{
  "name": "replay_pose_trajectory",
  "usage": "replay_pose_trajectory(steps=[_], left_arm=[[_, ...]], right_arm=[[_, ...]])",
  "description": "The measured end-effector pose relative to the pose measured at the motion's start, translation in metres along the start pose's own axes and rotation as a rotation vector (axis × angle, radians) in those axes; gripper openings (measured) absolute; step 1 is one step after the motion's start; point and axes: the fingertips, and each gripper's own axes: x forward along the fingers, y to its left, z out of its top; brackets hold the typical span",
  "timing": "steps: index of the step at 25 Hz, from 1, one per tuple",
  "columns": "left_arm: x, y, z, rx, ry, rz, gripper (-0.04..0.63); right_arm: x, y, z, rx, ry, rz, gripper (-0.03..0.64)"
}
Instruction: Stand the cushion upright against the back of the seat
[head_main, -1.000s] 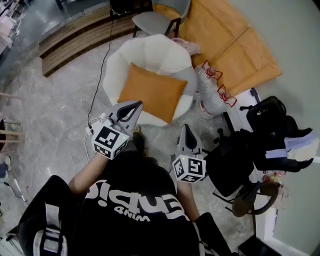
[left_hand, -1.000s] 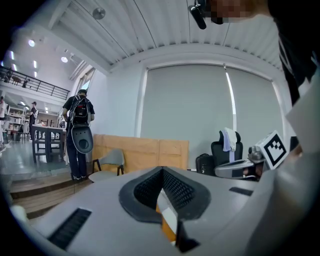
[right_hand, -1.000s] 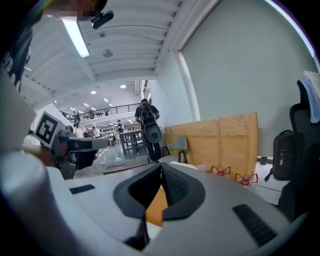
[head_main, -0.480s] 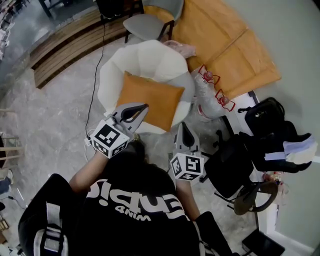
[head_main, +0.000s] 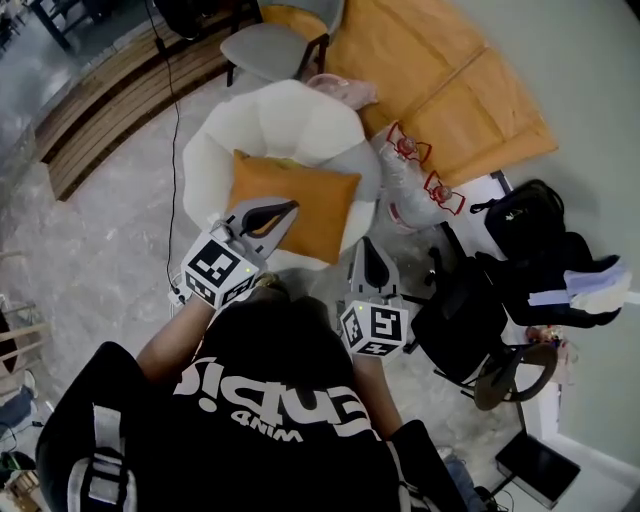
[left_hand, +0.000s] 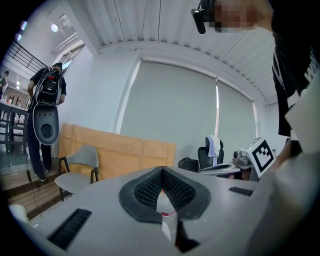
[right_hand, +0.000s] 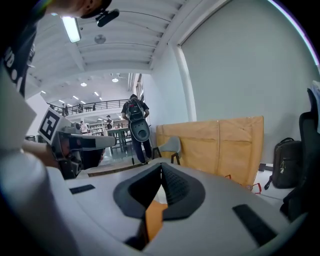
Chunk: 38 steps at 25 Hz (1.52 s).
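Observation:
An orange square cushion (head_main: 300, 192) lies flat and slightly tilted on the seat of a white shell-shaped armchair (head_main: 285, 115) in the head view. My left gripper (head_main: 288, 207) is shut and empty, its tip over the cushion's near edge. My right gripper (head_main: 368, 246) is shut and empty too, just short of the chair's front right rim. In the left gripper view the shut gripper (left_hand: 161, 173) faces a wall and a grey chair. In the right gripper view the shut gripper (right_hand: 161, 167) shows a sliver of the orange cushion (right_hand: 153, 216) below the pads.
A grey chair (head_main: 265, 45) and leaning cardboard sheets (head_main: 445, 85) stand behind the armchair. Clear bags with red handles (head_main: 415, 175) lie at its right. A black office chair (head_main: 465, 320) and a black backpack (head_main: 530, 225) crowd the right side. A cable (head_main: 172, 120) runs over the floor at the left.
Both grippers have moved forward toward the armchair, still shut. The left tip now overlaps the cushion's near edge. The cushion has not shifted on the seat.

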Motion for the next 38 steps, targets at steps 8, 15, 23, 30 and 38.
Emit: replay_pose_trajectory(steps=[8,15,23,30,38], left_arm=[[0.025,0.02,0.002,-0.002,-0.003,0.005,0.008],[0.056,0.026,-0.014,0.005,0.04,-0.003,0.008],[0.109,0.024,-0.065,0.014,0.149,-0.049,0.008],[0.152,0.045,-0.125,0.074,0.238,-0.069,0.008],[0.186,0.052,-0.196,0.107,0.325,-0.086,0.009]], right_arm=[[0.02,-0.009,0.0,0.006,0.016,-0.009,0.021],[0.042,-0.03,-0.01,0.022,0.034,-0.017,0.021],[0.055,-0.067,-0.06,0.086,0.097,-0.06,0.021],[0.076,-0.096,-0.122,0.14,0.172,-0.093,0.021],[0.092,-0.114,-0.206,0.229,0.259,-0.12,0.021]])
